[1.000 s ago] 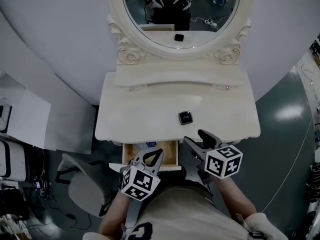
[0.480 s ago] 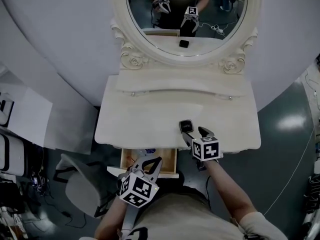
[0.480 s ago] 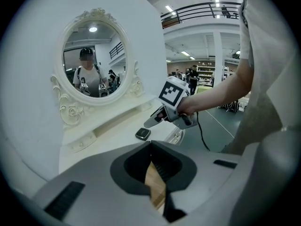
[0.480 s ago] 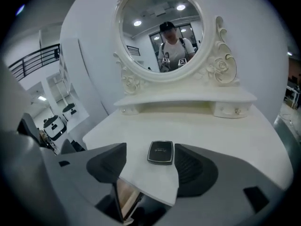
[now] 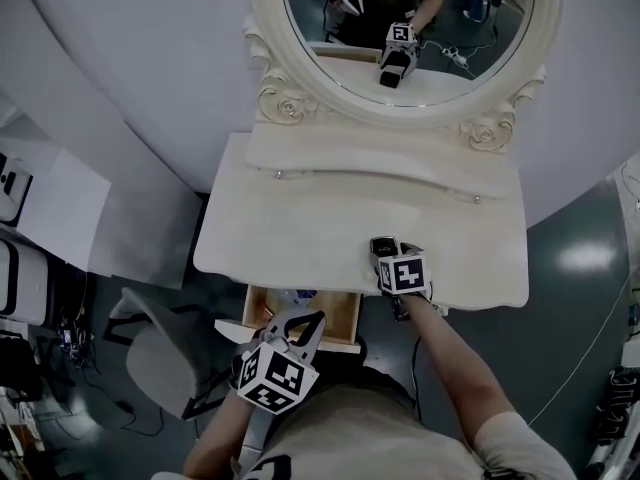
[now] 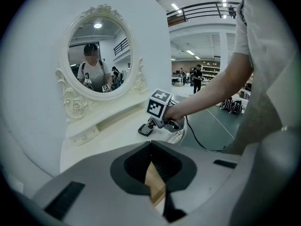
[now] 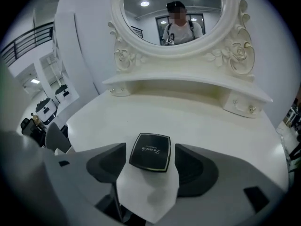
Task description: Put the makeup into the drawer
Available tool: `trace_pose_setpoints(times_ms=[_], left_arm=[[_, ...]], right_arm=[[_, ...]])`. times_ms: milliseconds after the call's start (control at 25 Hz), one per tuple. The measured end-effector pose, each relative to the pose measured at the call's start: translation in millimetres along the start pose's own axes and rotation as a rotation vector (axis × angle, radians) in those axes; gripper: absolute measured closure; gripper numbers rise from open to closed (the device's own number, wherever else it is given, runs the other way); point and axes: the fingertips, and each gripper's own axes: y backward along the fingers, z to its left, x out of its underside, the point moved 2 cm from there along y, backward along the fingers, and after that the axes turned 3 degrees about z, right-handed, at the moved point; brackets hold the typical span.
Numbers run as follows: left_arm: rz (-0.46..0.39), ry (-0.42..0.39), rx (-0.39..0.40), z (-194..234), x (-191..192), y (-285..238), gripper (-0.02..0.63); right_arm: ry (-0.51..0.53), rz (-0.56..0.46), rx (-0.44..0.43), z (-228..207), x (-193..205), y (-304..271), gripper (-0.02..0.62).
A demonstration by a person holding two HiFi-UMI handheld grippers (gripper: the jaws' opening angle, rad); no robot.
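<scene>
Head view: the left gripper (image 5: 300, 324) hangs over the open drawer (image 5: 338, 316) at lower centre. The right gripper (image 5: 387, 254), lower right a second ago, now brackets the black compact (image 5: 381, 245) on the dressing table (image 5: 290, 233).

Left gripper view: jaws together.

Right gripper view: jaws, just opened wide, flank the compact without touching it. Its white script is unreadable.

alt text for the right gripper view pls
A black square compact lies flat on a white dressing table, between the jaws of the right gripper, which have just been opening and stand apart without touching it. Behind rises an oval mirror in a carved white frame, reflecting a person.
</scene>
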Motion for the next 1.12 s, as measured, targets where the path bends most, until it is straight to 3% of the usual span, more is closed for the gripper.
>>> trace_pose_setpoints(times_ms=[560,1120], left_arm=[[0.019,0.031,-0.022,10,13,7,0.549],[-0.023,0.064,-0.043,18,23,25,0.549]], right_arm=[[-0.096,0.077,-0.012,-7,1,-28,0.287],[-0.102,0.071,-0.015,-10,3,-26,0.288]])
